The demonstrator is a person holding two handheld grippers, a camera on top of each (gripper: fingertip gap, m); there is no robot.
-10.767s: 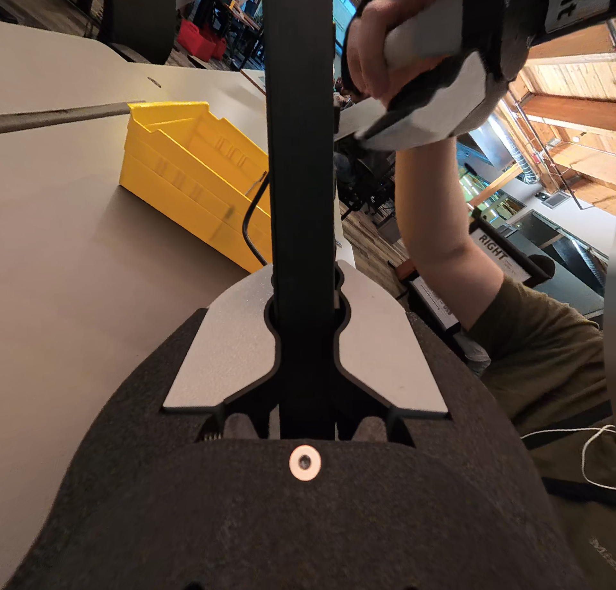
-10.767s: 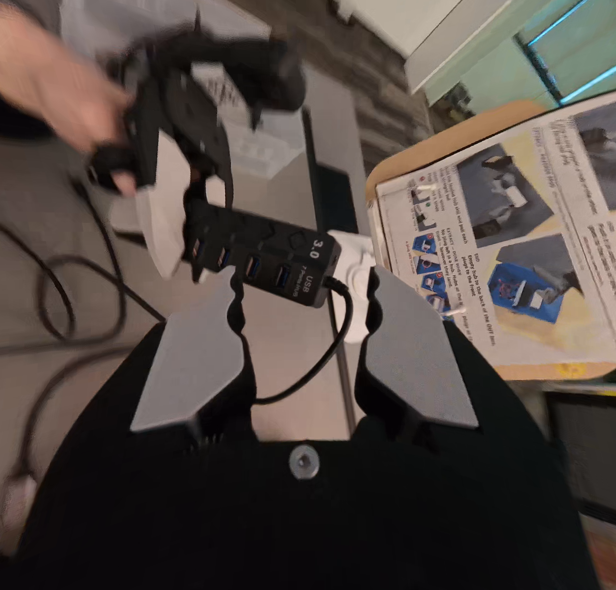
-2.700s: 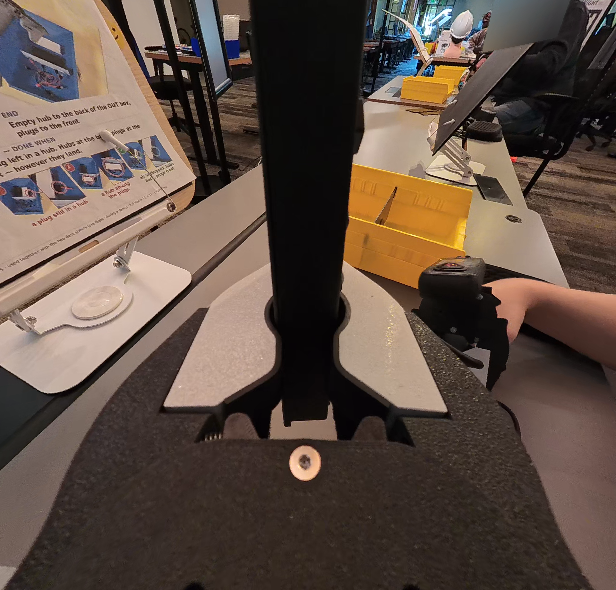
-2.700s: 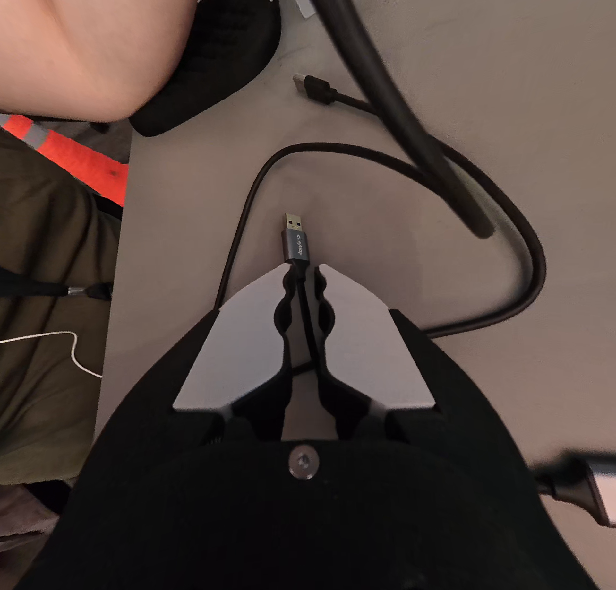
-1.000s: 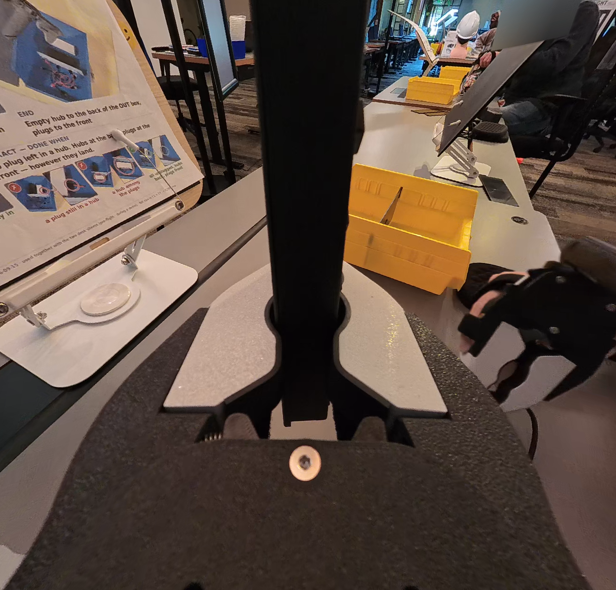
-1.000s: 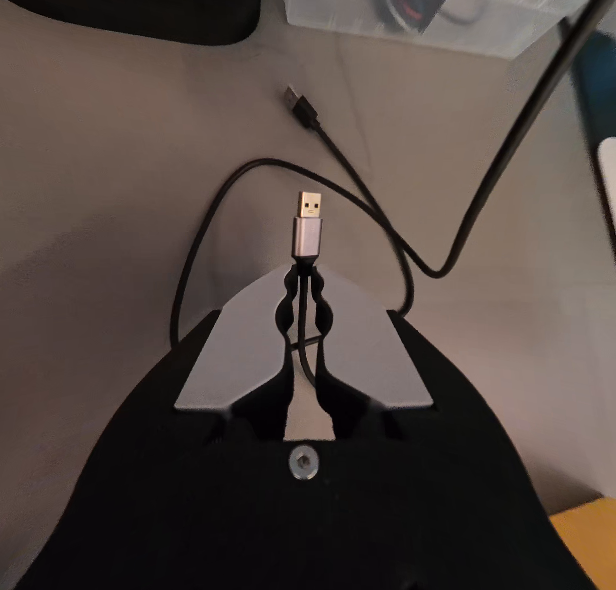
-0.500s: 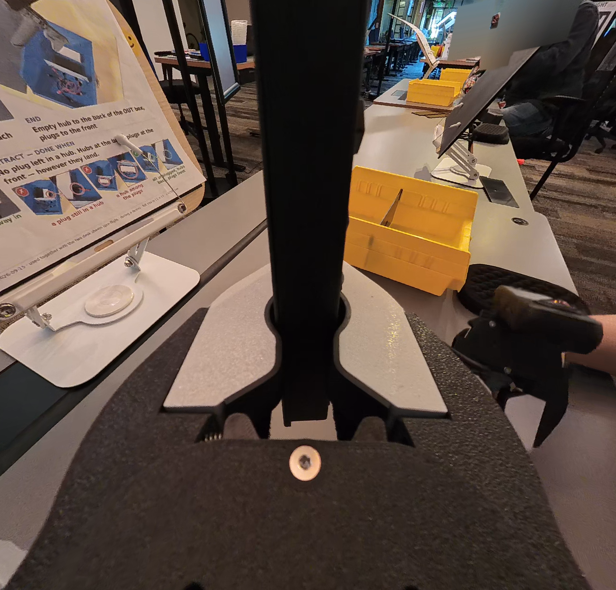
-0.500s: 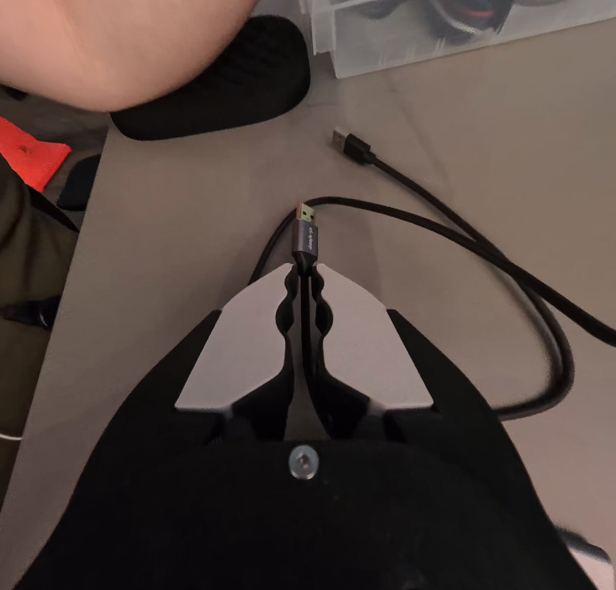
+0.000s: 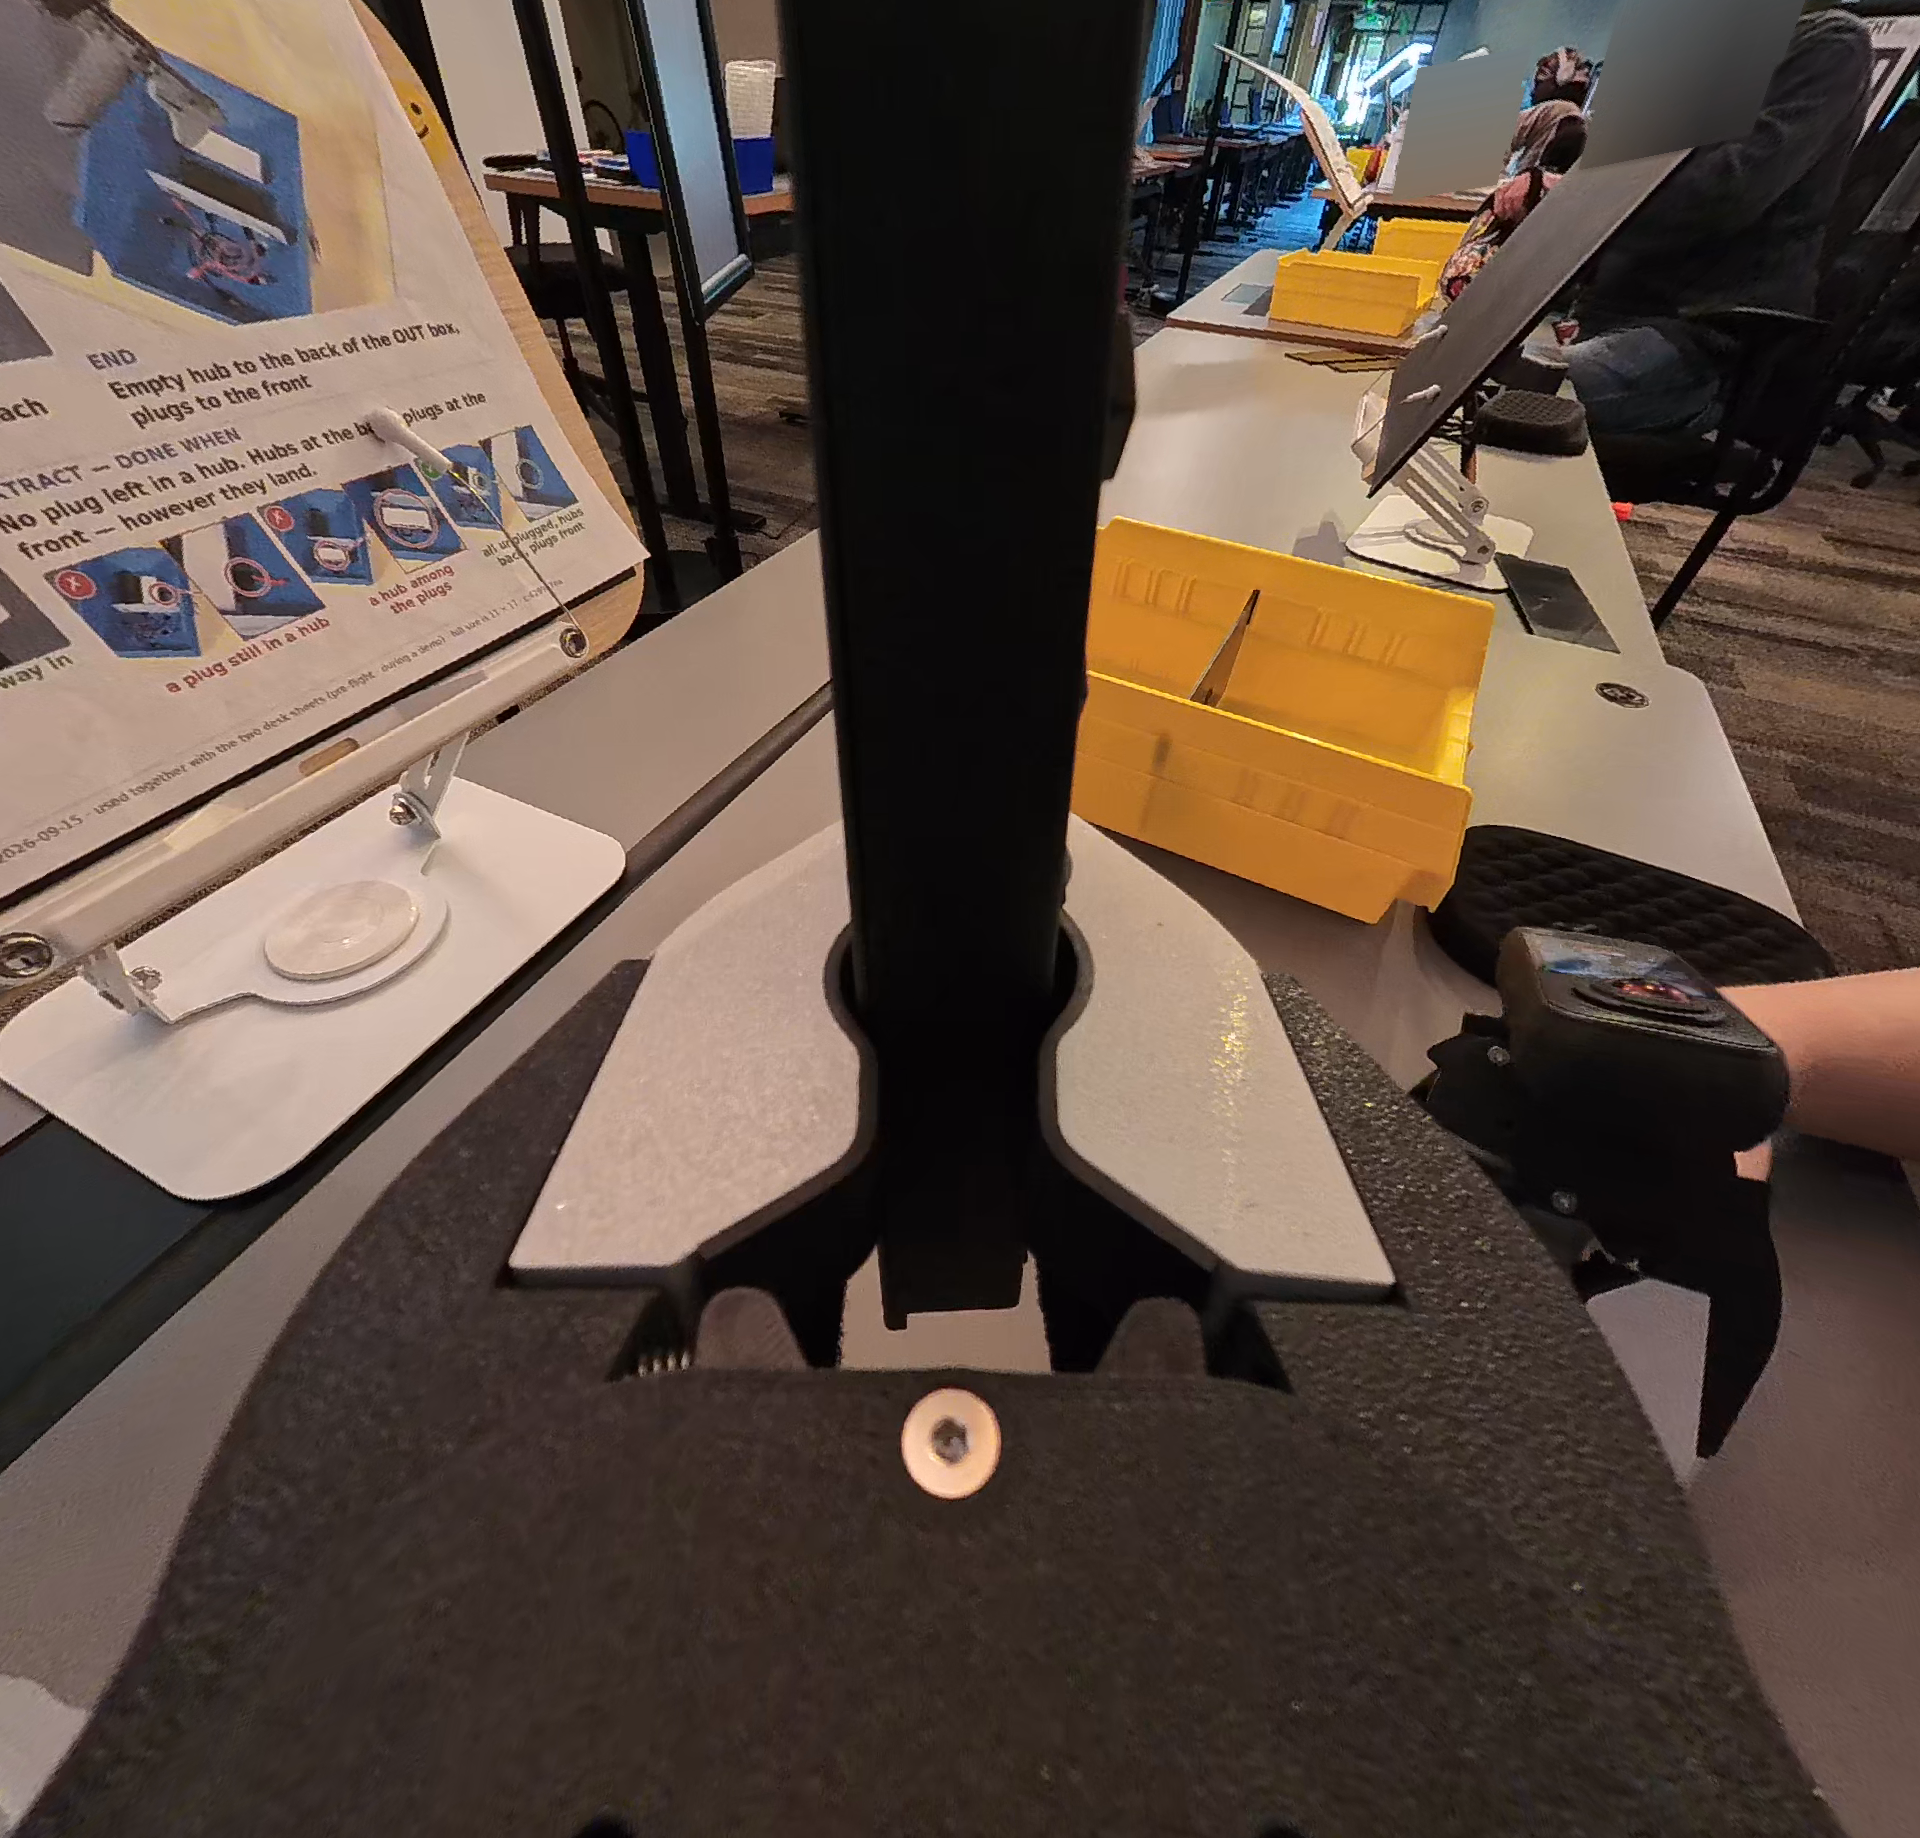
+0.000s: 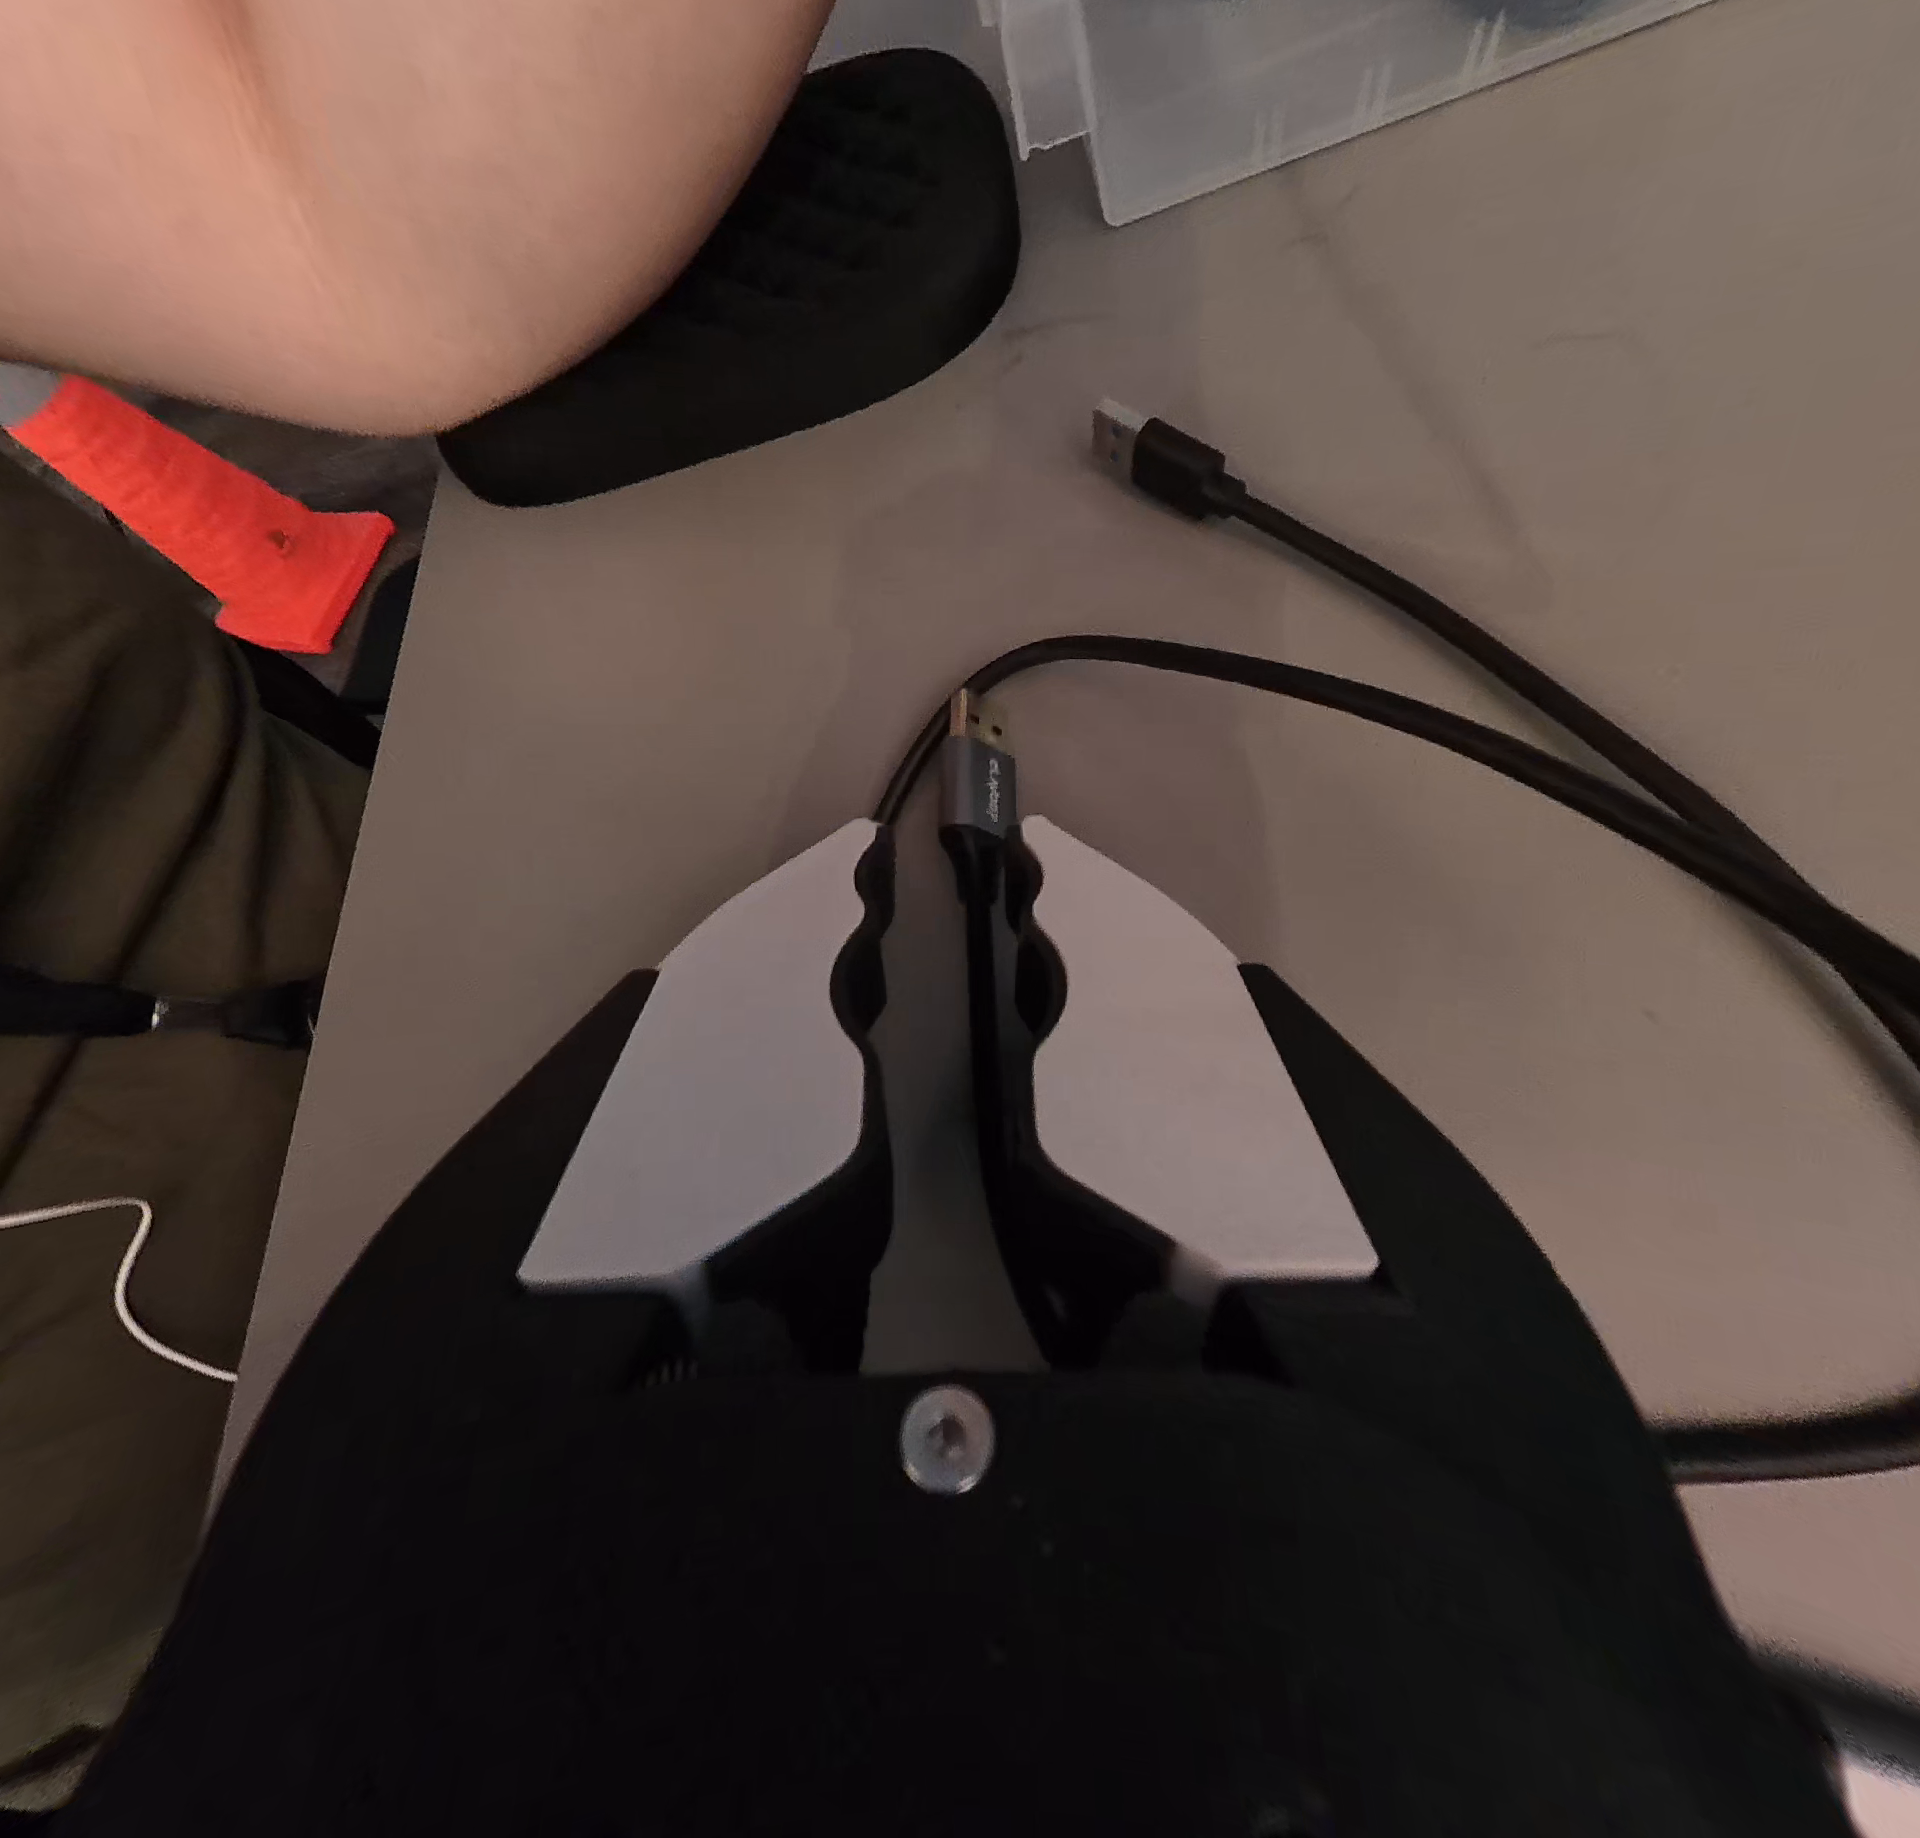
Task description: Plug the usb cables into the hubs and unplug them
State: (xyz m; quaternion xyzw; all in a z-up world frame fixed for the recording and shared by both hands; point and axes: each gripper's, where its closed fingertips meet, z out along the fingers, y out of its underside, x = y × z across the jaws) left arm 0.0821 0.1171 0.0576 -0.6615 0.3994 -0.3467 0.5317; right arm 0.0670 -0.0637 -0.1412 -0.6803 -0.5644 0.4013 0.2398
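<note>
Hub (image 9: pixel 956 438), black and bar-shaped, stands upright in the left tongs (image 9: pixel 956 853), whose fingers are closed tight on its lower end; it runs up out of the top of the left wrist view, held above the grey desk (image 9: pixel 1558 749). Behind it on the desk sit a yellow bin (image 9: pixel 1278 749) with a divider and, to the left, an instruction sheet (image 9: pixel 260 386) on a white stand (image 9: pixel 312 1009). Right tongs (image 10: pixel 951 832) are low over the desk near its edge, fingers parted by a narrow gap. A grey-shelled USB plug (image 10: pixel 979 775) with a gold tip sticks out just past the fingertips, and its black cable (image 10: pixel 982 1009) runs back through the gap against the right finger, not pinched from both sides. The plug tip sits under a black cable loop (image 10: pixel 1351 687). A second, black USB plug (image 10: pixel 1153 453) lies loose on the desk further ahead, apart from the tongs. Beyond it are a clear plastic bin (image 10: pixel 1299 74) and a black wrist pad (image 10: pixel 779 282), partly covered by the person's forearm (image 10: pixel 364 126).
</note>
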